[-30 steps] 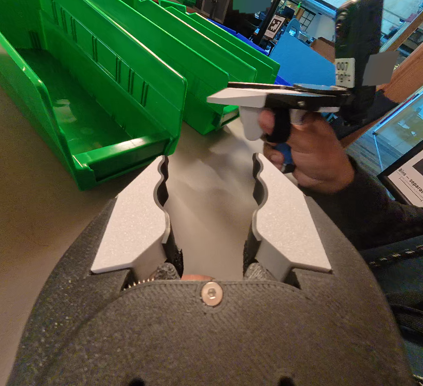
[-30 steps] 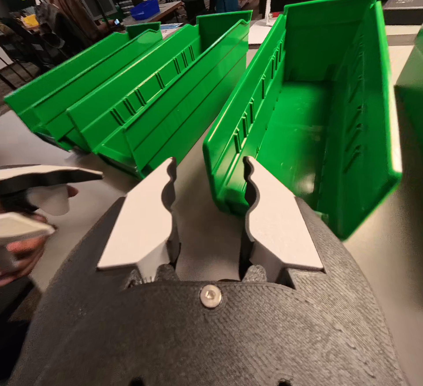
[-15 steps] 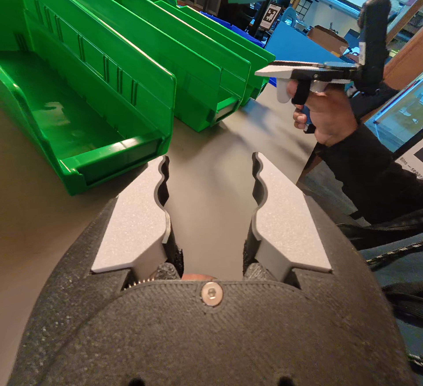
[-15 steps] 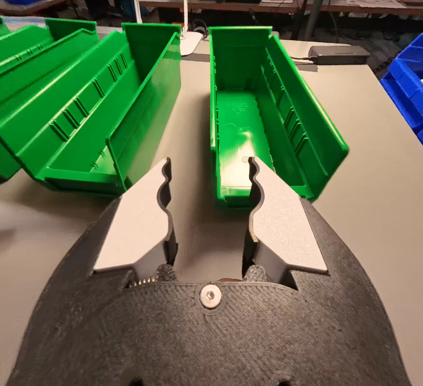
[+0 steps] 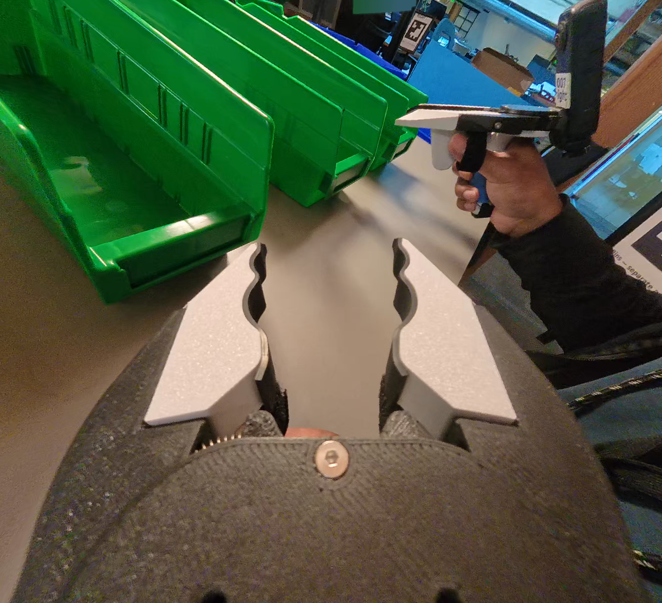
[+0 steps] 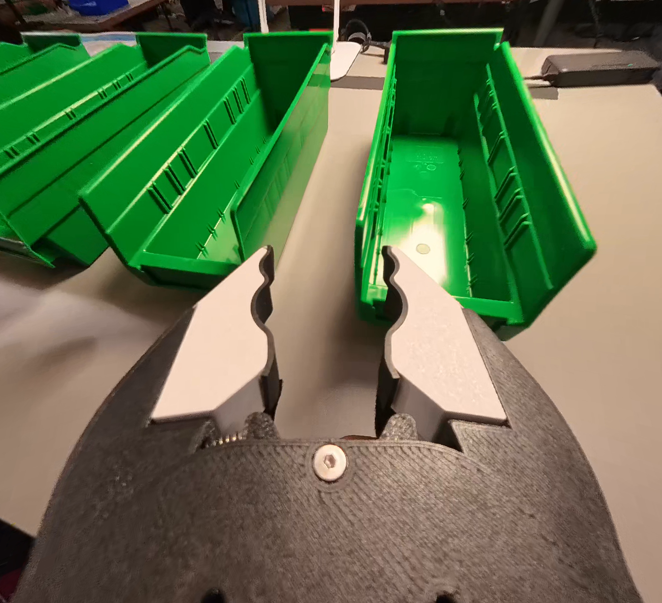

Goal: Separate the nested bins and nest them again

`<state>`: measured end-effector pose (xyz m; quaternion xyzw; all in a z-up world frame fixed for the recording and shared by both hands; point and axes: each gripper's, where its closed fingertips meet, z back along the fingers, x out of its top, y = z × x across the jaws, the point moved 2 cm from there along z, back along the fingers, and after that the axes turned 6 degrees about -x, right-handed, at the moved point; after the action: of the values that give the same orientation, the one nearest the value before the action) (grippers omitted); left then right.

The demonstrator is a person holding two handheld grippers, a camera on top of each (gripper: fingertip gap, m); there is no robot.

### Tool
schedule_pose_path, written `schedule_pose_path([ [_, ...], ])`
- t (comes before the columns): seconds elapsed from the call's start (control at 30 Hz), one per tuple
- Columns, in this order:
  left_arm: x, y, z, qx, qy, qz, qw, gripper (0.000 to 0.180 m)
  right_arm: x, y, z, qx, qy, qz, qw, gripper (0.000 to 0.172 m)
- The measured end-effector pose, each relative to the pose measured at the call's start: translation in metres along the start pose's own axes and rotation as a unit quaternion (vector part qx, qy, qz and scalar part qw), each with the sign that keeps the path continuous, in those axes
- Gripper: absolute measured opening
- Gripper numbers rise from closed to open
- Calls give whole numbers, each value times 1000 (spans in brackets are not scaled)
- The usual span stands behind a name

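On the table [image 6: 591, 192], my right gripper [image 6: 327, 256] has swung to face the rightmost green bin [image 6: 444, 192]; both tongs, left gripper [image 5: 327, 249] too, gape empty, so nesting can restart.

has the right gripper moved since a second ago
Yes. The right gripper has swung right: the lone green bin, earlier crowding the view's right edge, now sits nearly straight ahead, its near-left corner behind the right fingertip.

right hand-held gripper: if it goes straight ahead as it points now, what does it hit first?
Probably nothing early. The right hand-held gripper, open and empty, points along the bare table strip between two green bins. Its right finger would likely skim the right bin's left wall; depth is unclear.
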<state>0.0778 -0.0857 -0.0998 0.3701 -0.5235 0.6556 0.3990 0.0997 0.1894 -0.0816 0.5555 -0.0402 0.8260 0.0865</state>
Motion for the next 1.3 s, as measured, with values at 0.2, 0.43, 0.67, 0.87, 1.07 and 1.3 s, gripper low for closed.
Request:
schedule_pose_path([
  [0.2, 2, -4, -2, -17, -4, 4, 1000, 72, 31, -16, 16, -3, 15, 1, 1000, 80],
  [0.43, 26, -30, -43, -71, -30, 1, 997, 73, 75, -47, -14, -21, 110, 16, 994, 147],
  [0.67, 66, -68, -94, -137, -90, 8, 986, 74, 81, -62, -70, -12, 263, 33, 964, 158],
  [0.87, 47, -84, -116, -187, -90, 26, 978, 72, 65, -65, -97, -23, 352, 51, 934, 158],
  [1.07, 33, -71, -115, -182, -94, 39, 978, 71, 55, -64, -119, -41, 390, 74, 917, 158],
  [1.3, 40, -64, -98, -213, -121, 67, 967, 70, 32, -75, -133, -63, 441, 85, 891, 158],
])
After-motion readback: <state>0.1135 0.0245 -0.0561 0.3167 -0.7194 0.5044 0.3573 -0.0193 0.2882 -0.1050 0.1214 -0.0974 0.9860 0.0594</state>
